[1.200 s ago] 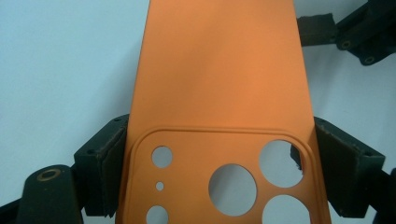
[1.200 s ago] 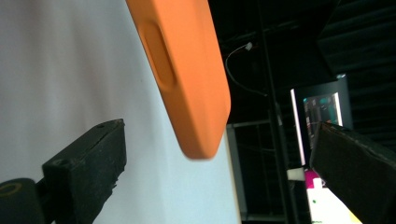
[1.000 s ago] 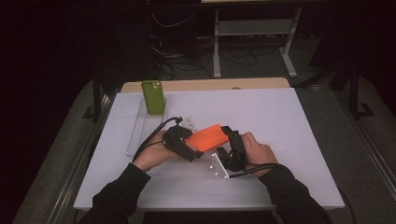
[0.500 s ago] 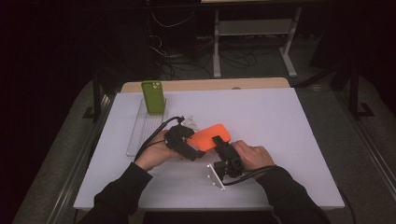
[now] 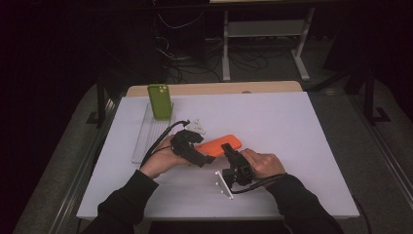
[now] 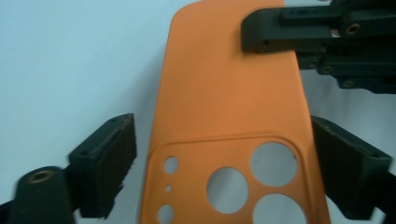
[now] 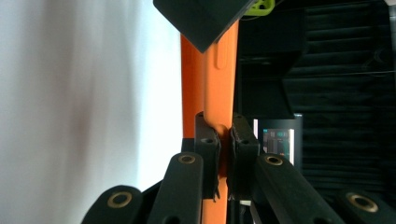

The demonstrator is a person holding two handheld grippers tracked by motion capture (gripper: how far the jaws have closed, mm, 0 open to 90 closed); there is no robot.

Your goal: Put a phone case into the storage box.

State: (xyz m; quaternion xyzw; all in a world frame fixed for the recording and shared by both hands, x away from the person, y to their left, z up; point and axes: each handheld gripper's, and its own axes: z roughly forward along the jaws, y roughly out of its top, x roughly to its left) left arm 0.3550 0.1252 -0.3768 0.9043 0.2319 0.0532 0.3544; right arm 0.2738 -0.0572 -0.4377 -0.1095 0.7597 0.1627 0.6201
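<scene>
Right tool [image 7: 223, 140] pinches the orange phone case [image 7: 210, 88] edge-on.

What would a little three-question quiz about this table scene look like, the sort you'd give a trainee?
1. True or false: the right gripper has its jaws closed on an edge of the orange phone case.
2. How do the left gripper jaws stand? A) open, one on each side of the case's camera-hole end; B) clamped shut on it; C) far from it.
3. What stands upright at the far end of the clear tray?

Key
1. True.
2. A.
3. A green phone case.
</scene>
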